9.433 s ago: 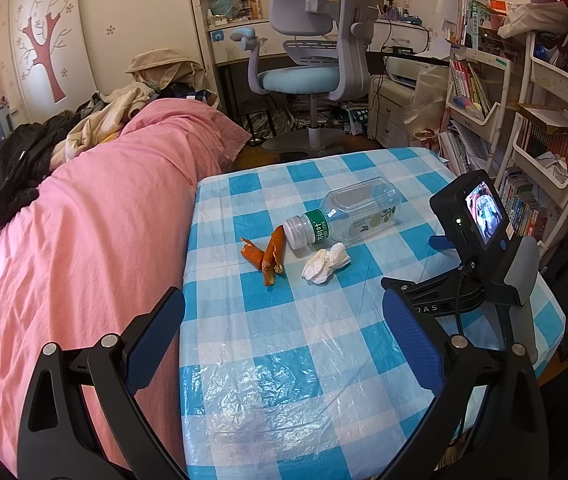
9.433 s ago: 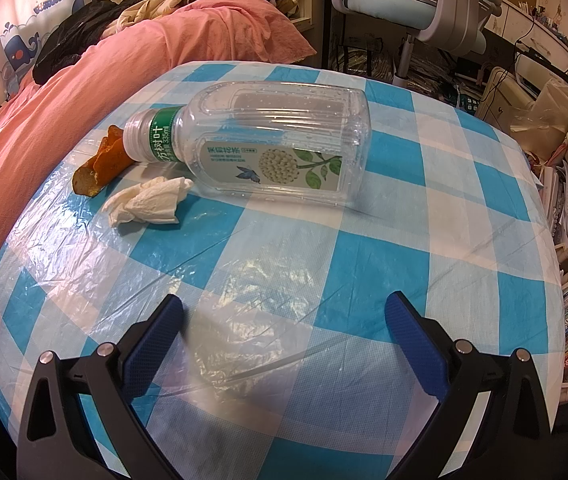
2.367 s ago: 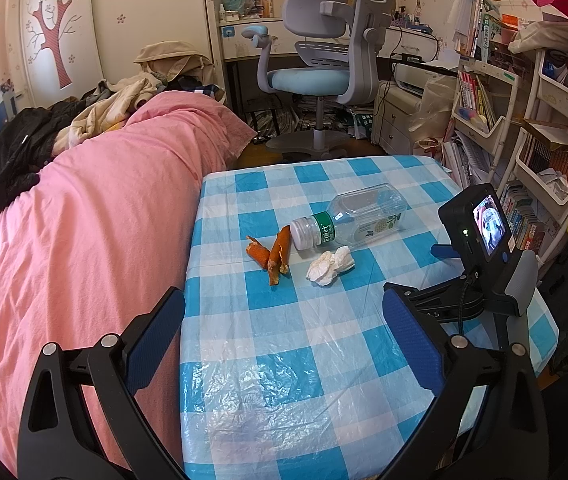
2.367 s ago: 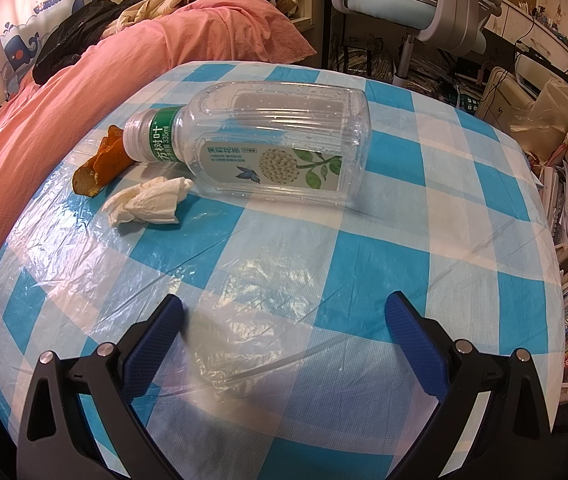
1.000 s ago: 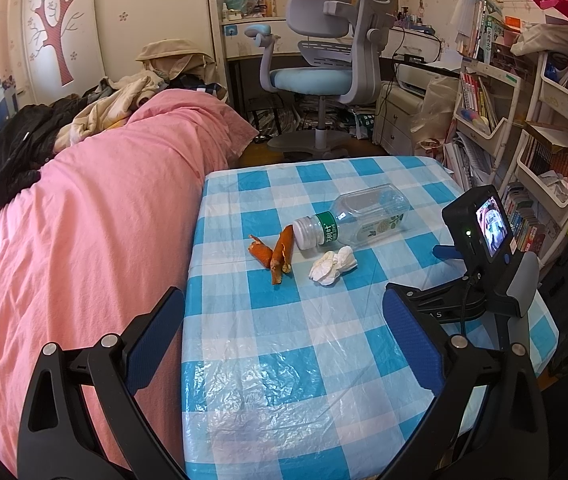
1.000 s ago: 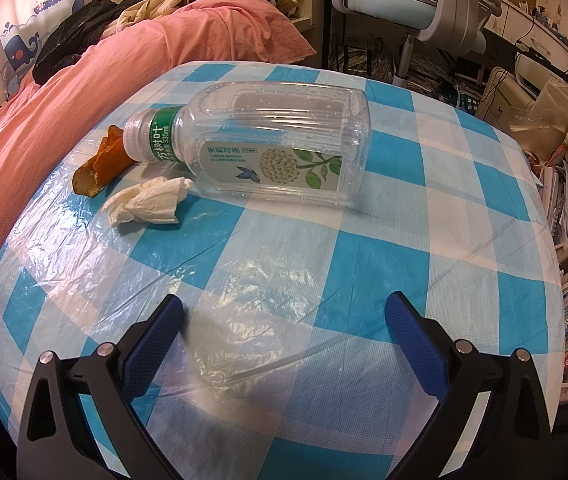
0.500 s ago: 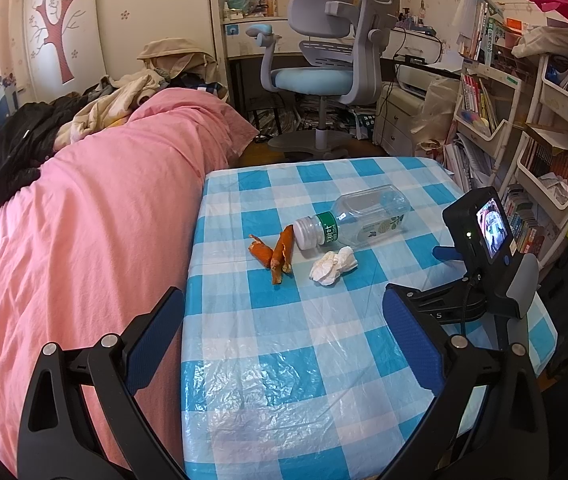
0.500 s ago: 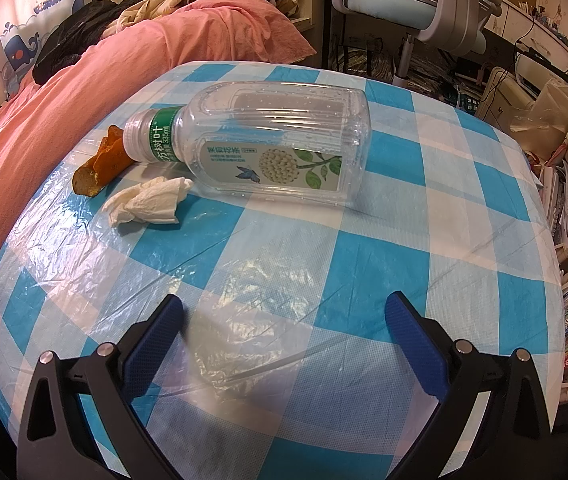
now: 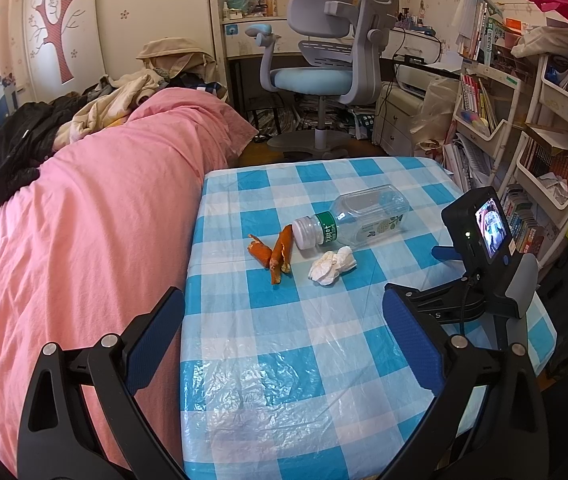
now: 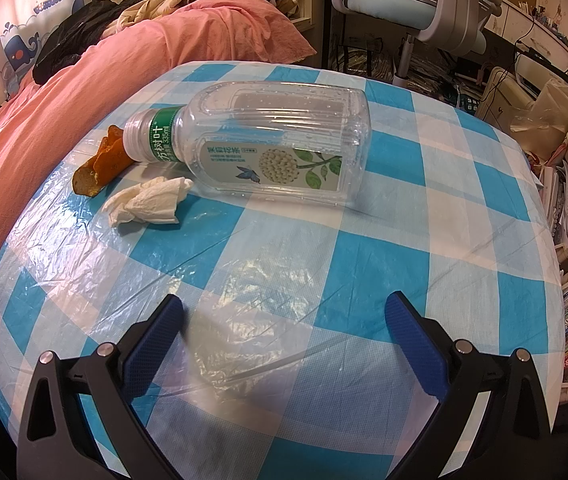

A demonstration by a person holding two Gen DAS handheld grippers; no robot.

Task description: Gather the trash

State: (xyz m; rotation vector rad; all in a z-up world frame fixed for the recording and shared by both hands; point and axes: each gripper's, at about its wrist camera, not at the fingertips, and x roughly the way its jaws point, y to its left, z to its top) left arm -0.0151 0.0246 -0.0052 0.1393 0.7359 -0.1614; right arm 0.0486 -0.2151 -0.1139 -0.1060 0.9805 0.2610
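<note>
Ahead of the right gripper (image 10: 284, 320), well beyond its wide-spread, empty jaws, lies an empty clear plastic bottle (image 10: 268, 140) on its side, cap pointing left, green neck band and flower-printed label facing up. Just left of the cap, touching or nearly touching it, sits a curl of orange peel (image 10: 100, 164); in front of the neck, a little nearer the jaws, a crumpled white tissue (image 10: 148, 200). All three resting on a blue-and-white checked plastic tablecloth (image 10: 364, 264), wrinkled and glossy toward the near edge. From the left gripper (image 9: 284, 320), likewise gaping wide and holding nothing, same cluster straight ahead and well apart from the blue fingertips (image 9: 156, 328): bottle (image 9: 364, 216) farthest and slightly right of centre, peel (image 9: 272, 252) in two or three strips just left of the cap, tissue (image 9: 332, 264) just below the neck. Beyond the right-hand finger in that view, the other tool's black body with a small lit camera screen (image 9: 488, 228), low over the table's right edge. Left of the jaws, butting against the table, a bed under a pink duvet (image 9: 76, 220), with dark and beige clothes (image 9: 64, 120) heaped at its far end. Past the table, a grey office chair (image 9: 324, 60) with a light blue seat; off to the right, white shelves (image 9: 524, 120) crammed with books.
</note>
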